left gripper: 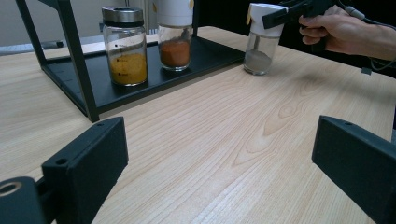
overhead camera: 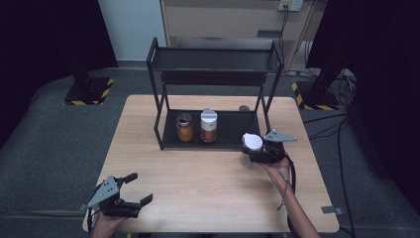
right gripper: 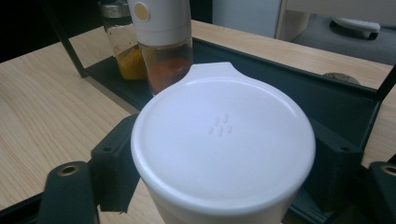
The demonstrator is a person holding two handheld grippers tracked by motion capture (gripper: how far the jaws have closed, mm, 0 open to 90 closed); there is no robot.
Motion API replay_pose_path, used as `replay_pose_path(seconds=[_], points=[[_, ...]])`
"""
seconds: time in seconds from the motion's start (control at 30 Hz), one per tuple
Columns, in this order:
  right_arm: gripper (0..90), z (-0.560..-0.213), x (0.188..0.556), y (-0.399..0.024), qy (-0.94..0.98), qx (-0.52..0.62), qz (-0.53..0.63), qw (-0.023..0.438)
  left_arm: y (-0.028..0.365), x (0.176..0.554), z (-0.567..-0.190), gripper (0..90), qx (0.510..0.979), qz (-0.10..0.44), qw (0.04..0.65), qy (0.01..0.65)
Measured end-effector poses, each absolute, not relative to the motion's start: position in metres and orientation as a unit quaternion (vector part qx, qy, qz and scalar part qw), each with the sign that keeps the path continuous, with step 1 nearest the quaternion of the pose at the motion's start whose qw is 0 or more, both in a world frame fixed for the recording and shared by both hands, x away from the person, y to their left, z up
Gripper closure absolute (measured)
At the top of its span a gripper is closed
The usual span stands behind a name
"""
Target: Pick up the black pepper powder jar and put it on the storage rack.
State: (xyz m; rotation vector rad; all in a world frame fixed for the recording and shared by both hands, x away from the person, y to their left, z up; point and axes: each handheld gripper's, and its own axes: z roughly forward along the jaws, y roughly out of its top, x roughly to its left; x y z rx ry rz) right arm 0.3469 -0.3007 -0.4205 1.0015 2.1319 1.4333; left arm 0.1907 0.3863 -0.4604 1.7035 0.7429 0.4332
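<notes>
White plastic right between my right jaws: the cap of the white-capped shaker (right gripper: 223, 140), and from the right gripper view the pads sit flush on either side of it, so my right gripper (overhead camera: 258, 151) is clamped on that cap. The shaker stands upright on the bench (overhead camera: 198, 173), just outside the right front corner of the black rack (overhead camera: 213, 59), grey powder low in its glass as the left gripper view shows it.

My left gripper (overhead camera: 134, 189) is well back from all this, jaws wide apart with nothing between them, bare wood ahead.

Count it up: three spice containers. Two are already on the rack's bottom tray, beyond my right jaws: a steel-lidded jar of yellow powder (left gripper: 124, 45) and beside it a tall white-topped jar of orange powder (left gripper: 175, 35). The third is the one I hold. One rack, two tiers, upper shelf bare as far as I can see.

My reading: the grasp is made, the lift is next. That calls for a straight rise first, keeping the shaker upright since I only have it by the cap, then a carry over the tray's lip into the free space right of the orange jar, and a gentle set-down before I open
</notes>
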Motion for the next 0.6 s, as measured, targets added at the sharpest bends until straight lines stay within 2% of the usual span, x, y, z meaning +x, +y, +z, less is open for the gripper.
replay_pose_path(seconds=[0.17, 0.6], points=[[29.8, -0.424, 0.341, -0.296, 0.755, 0.355, 0.51, 0.211, 0.387, 0.191, -0.461, 2.8, 0.727, 0.185, 0.579, 0.319], [30.3, -0.42, 0.334, -0.291, 0.754, 0.36, 0.503, 0.223, 0.387, 0.19, -0.461, 2.8, 0.726, 0.185, 0.58, 0.319]])
